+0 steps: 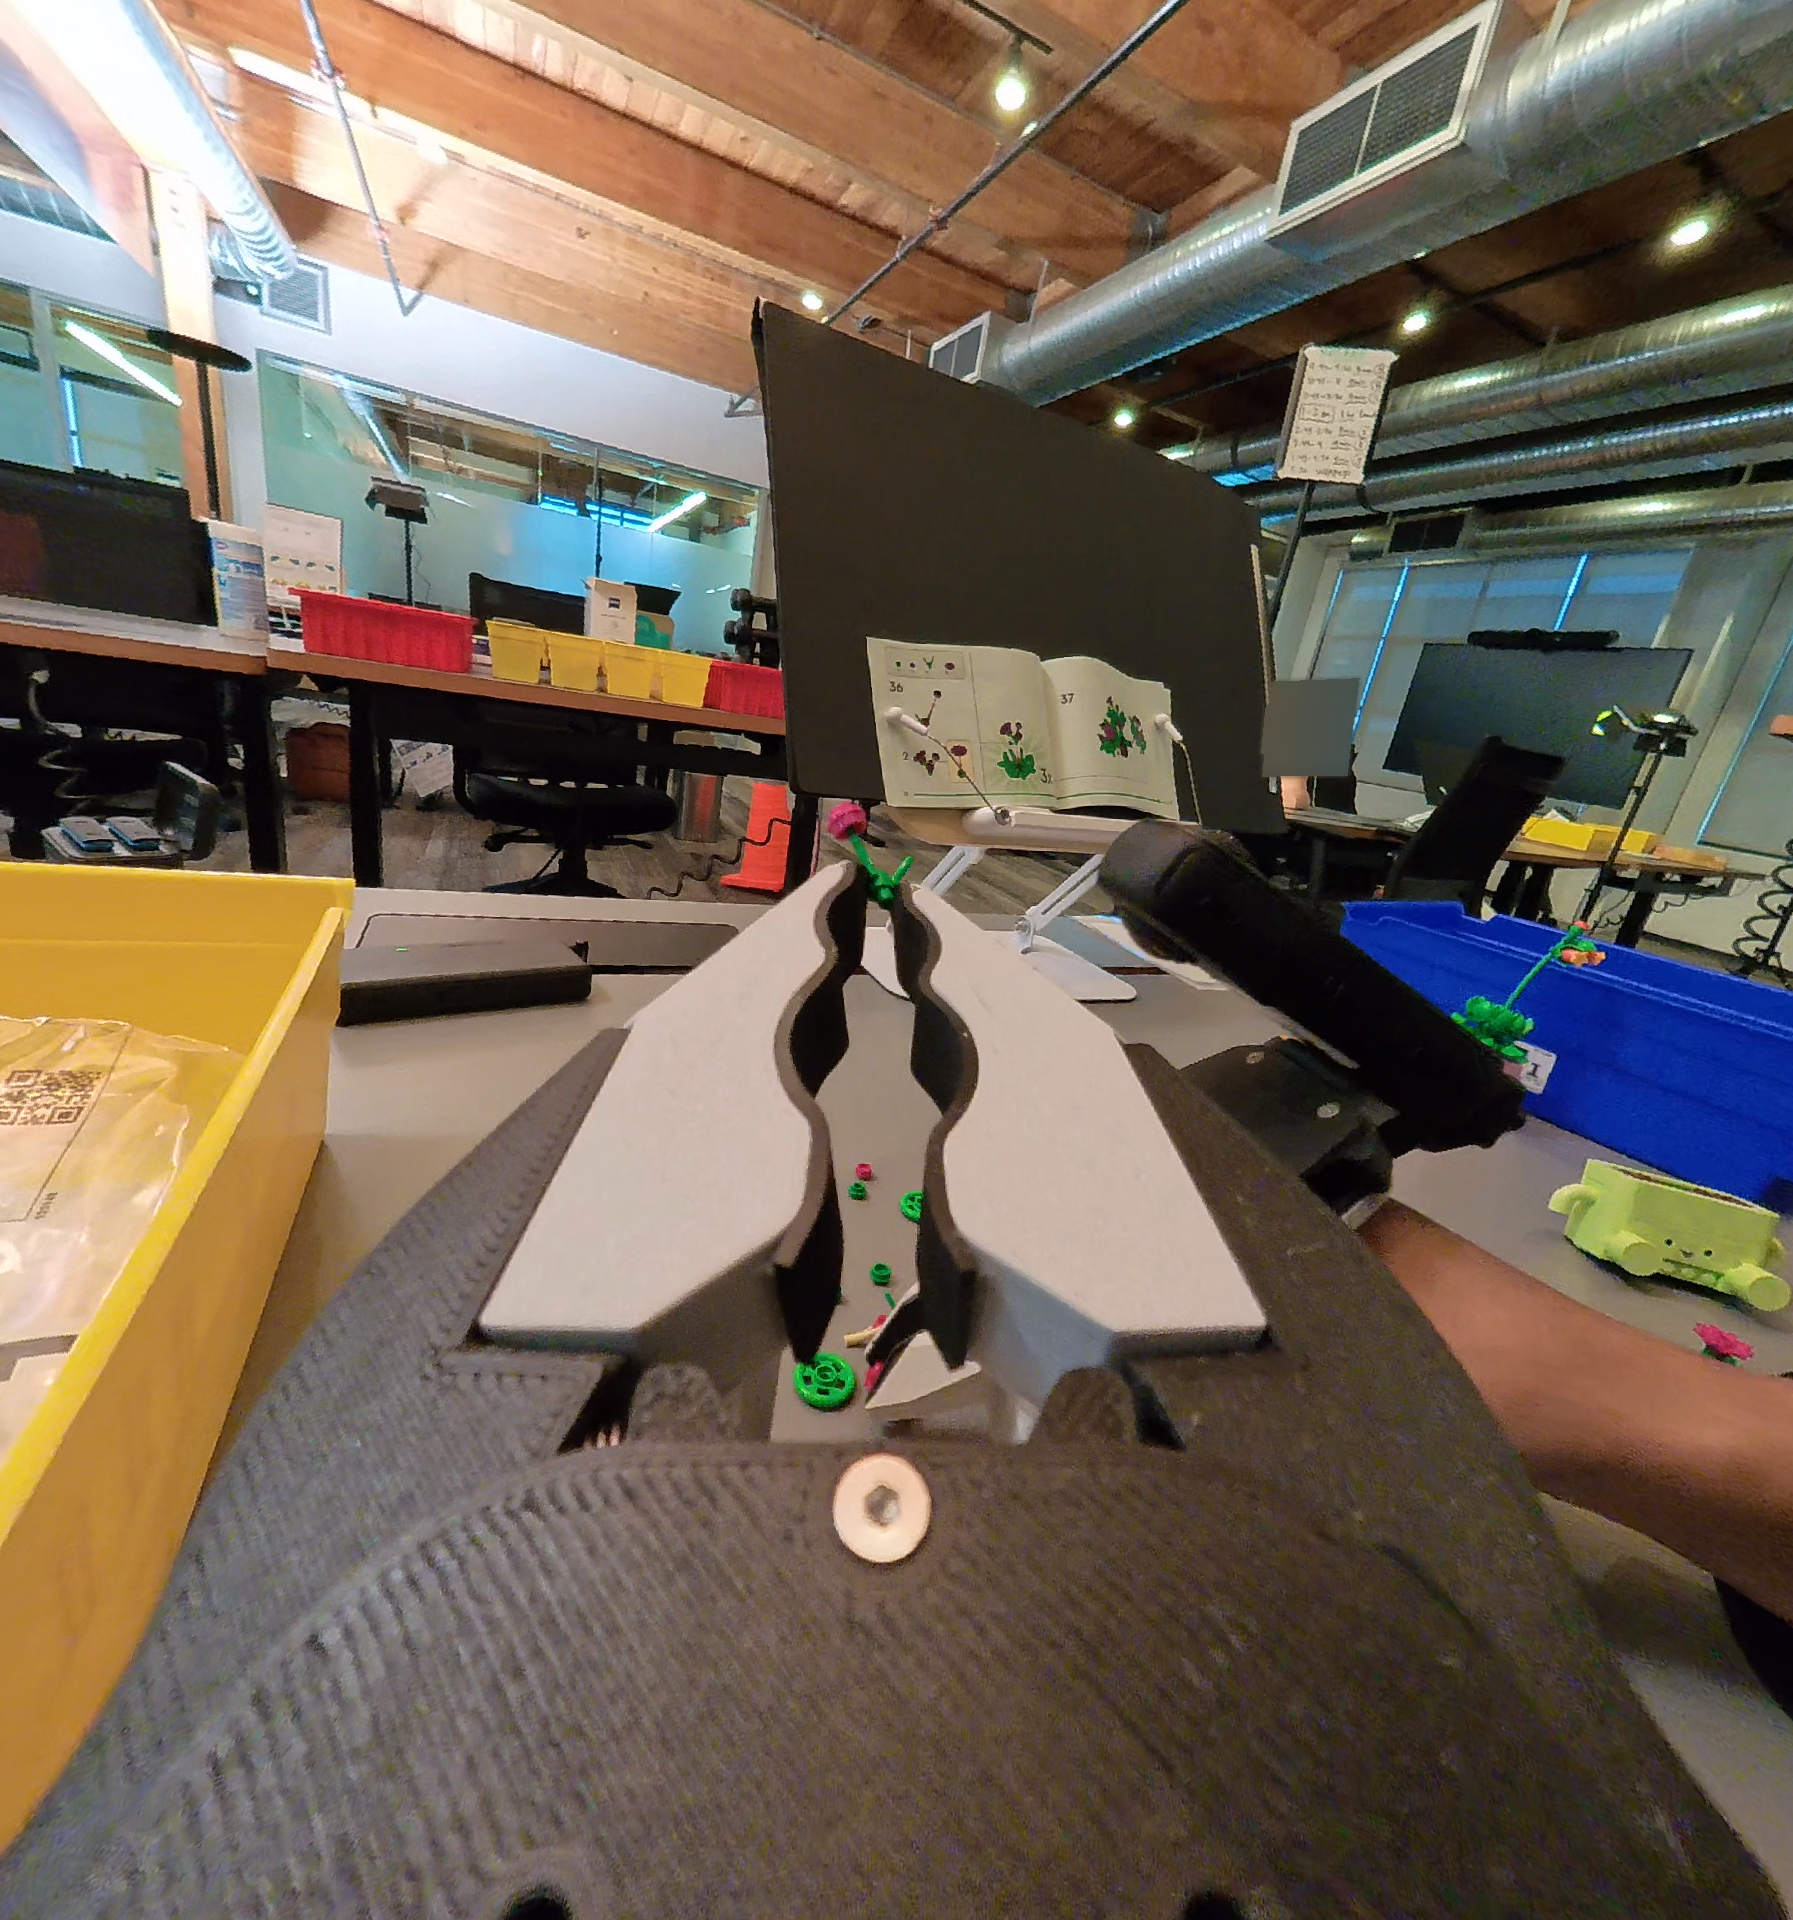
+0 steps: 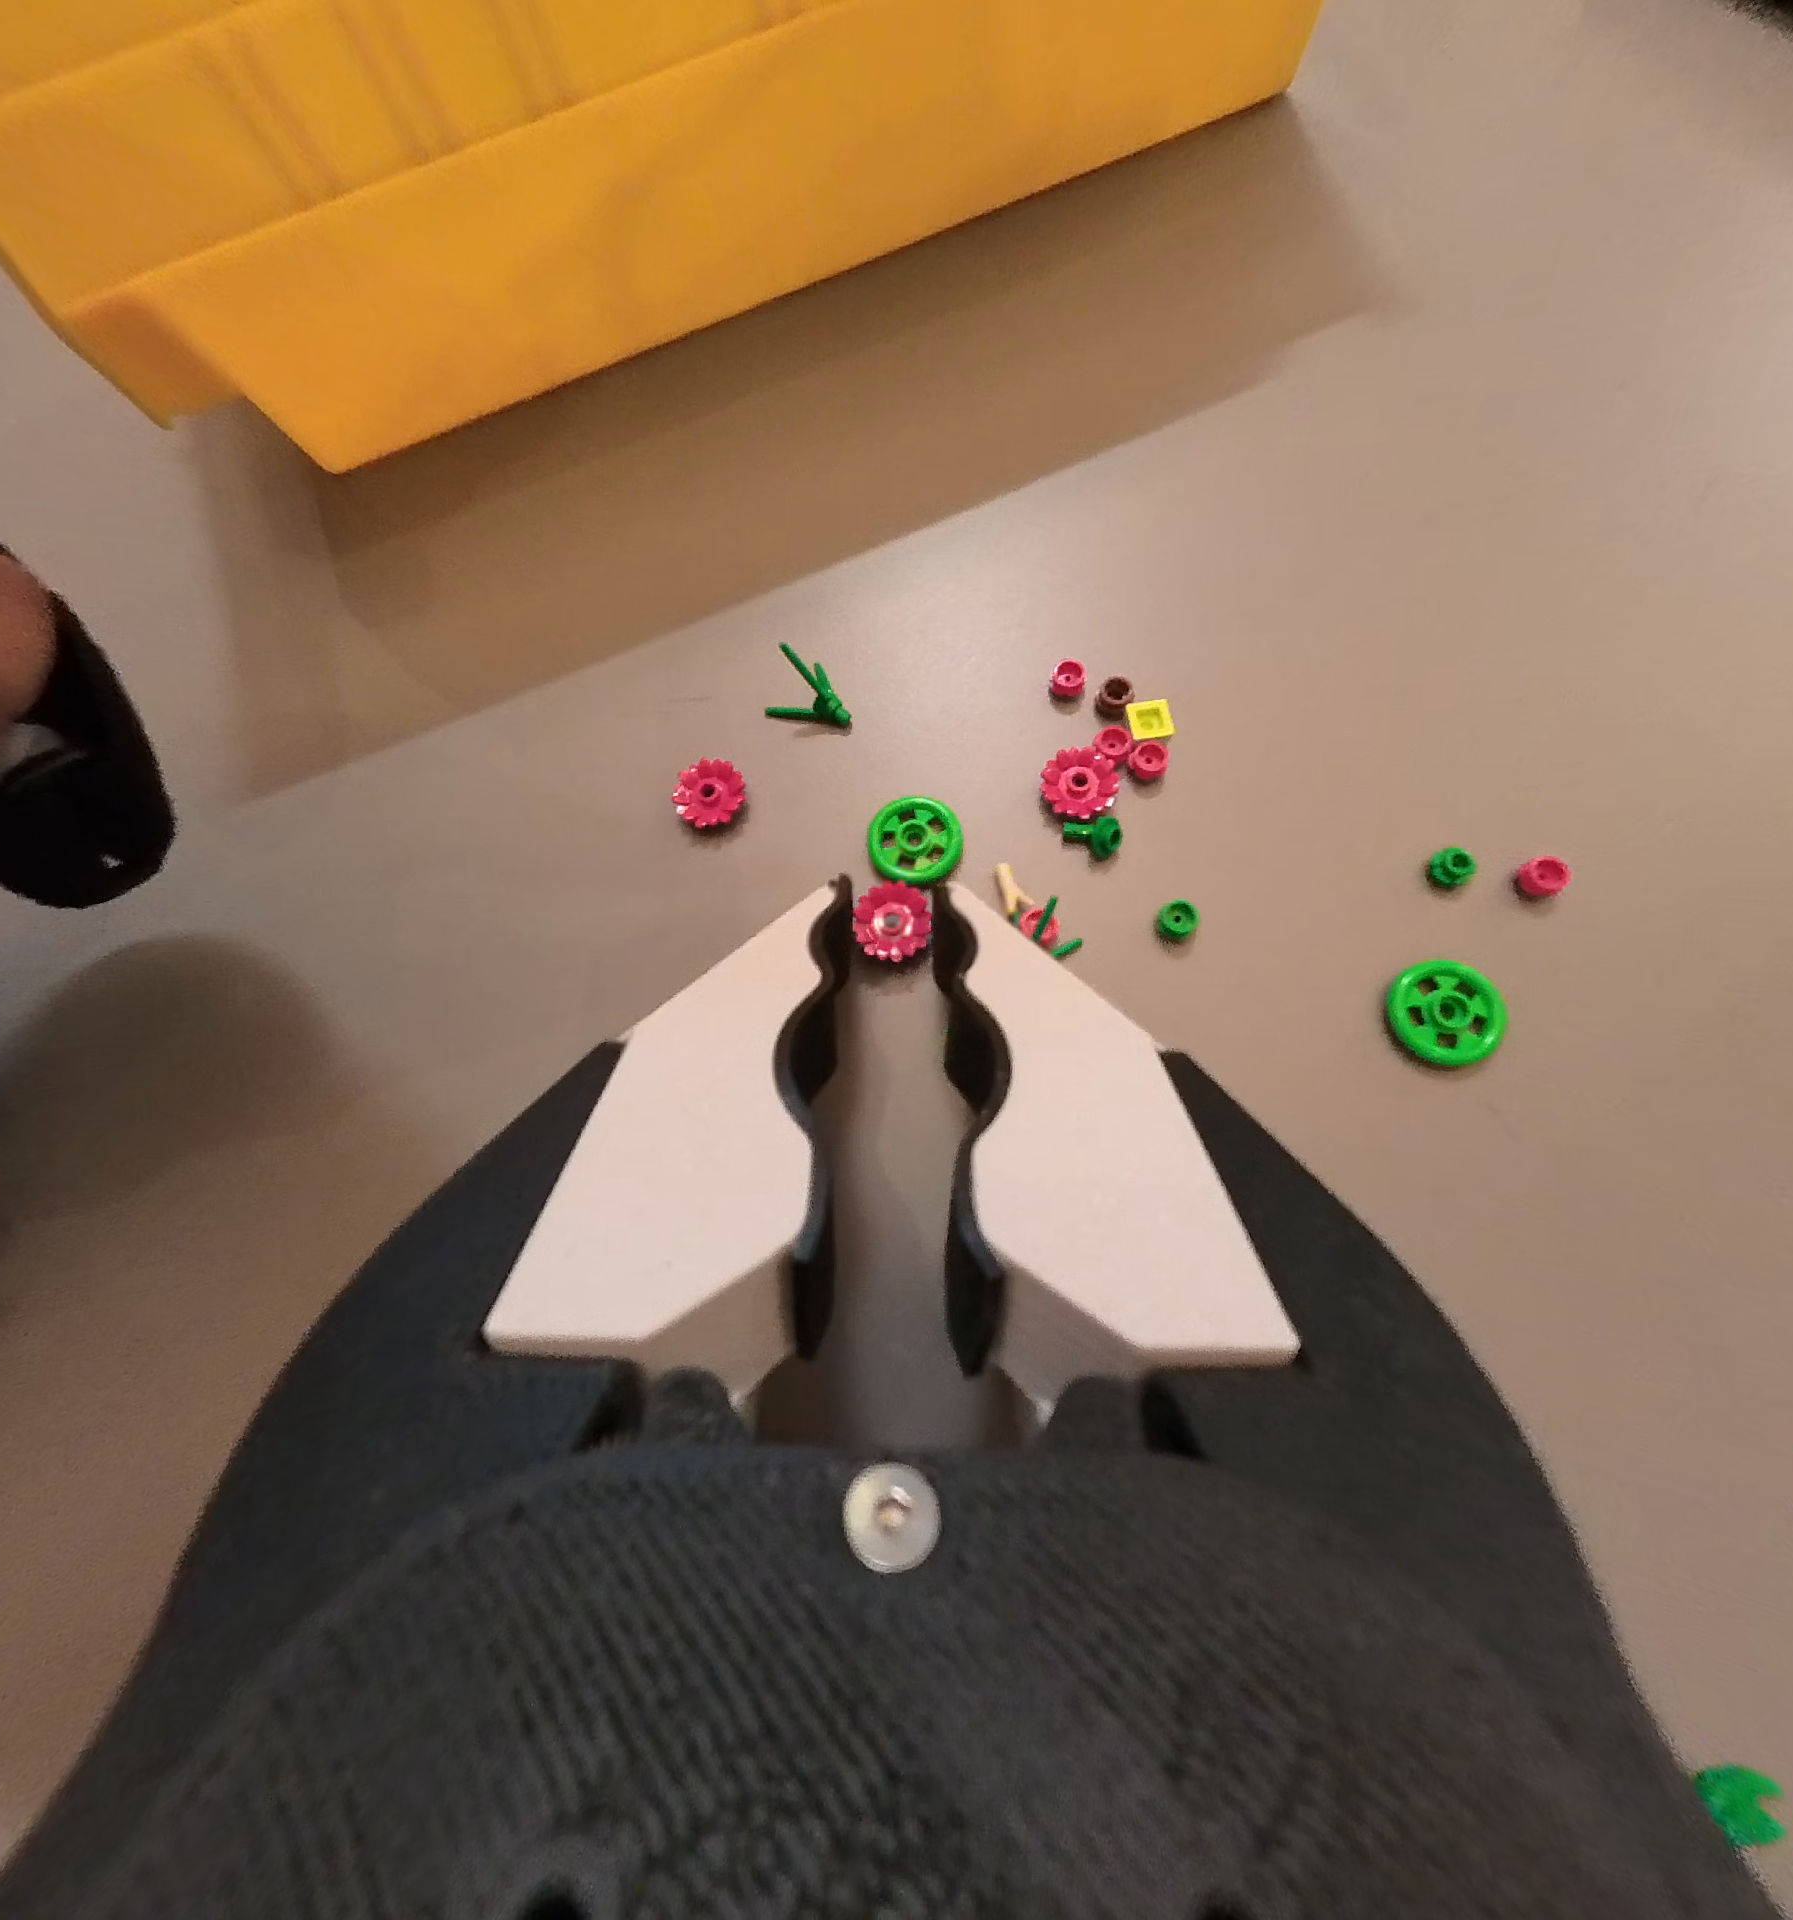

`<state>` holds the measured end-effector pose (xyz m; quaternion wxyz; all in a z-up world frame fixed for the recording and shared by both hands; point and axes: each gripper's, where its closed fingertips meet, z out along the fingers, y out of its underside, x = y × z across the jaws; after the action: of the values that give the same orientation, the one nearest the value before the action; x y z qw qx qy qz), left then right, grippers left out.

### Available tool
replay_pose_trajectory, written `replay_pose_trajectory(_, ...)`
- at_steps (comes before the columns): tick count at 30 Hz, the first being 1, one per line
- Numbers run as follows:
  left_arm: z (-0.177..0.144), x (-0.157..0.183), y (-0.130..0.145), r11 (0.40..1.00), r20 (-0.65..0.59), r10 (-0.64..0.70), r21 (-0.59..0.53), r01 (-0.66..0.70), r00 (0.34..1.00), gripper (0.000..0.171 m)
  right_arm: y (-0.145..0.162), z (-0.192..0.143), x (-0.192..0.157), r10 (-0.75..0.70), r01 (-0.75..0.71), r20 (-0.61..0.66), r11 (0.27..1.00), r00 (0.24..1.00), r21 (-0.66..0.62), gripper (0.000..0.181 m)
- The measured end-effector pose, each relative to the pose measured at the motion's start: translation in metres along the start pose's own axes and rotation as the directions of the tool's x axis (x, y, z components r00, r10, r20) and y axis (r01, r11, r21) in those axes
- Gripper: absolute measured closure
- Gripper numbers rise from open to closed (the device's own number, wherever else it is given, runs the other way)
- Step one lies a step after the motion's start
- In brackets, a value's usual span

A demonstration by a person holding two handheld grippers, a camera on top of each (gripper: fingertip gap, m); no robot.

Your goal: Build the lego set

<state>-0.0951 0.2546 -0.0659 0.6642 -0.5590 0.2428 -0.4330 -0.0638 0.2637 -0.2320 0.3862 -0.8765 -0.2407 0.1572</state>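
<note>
Pinching a green flower stem at its tips, the left tool holds it mid-frame. Right tool, spread, brackets a magenta flower piece on the surface. Light, stiff, likely slippery; grip its rim.

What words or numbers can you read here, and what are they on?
I don't read writing out; here is where it sits.
Open instruction booklet: printed page numbers.
Clear bag in the yellow bin: a square code and print.
White sheet on a pole: too small.
Tag on the blue bin: one mark.
</note>
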Motion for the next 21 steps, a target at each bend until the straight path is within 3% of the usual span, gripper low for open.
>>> replay_pose_trajectory(9, -0.001, -0.001, -0.001, 1.0, -0.014, -0.023, 0.01, 0.023, 1.0, 0.169, 0.002, -0.063, -0.018, 0.006, -0.008, 0.025, 0.996, 1.0, 0.091, 0.168)
replay_pose_trajectory(17, 0.002, 0.009, 0.0, 0.999, -0.05, -0.045, 0.007, 0.045, 0.998, 0.169, 0.055, -0.128, -0.06, 0.013, -0.014, 0.02, 0.999, 1.0, 0.052, 0.168)
replay_pose_trajectory(21, 0.005, 0.027, 0.001, 0.999, -0.129, -0.043, -0.005, 0.043, 0.991, 0.169, 0.091, -0.148, -0.073, 0.079, -0.08, 0.026, 0.997, 0.997, 0.008, 0.168)
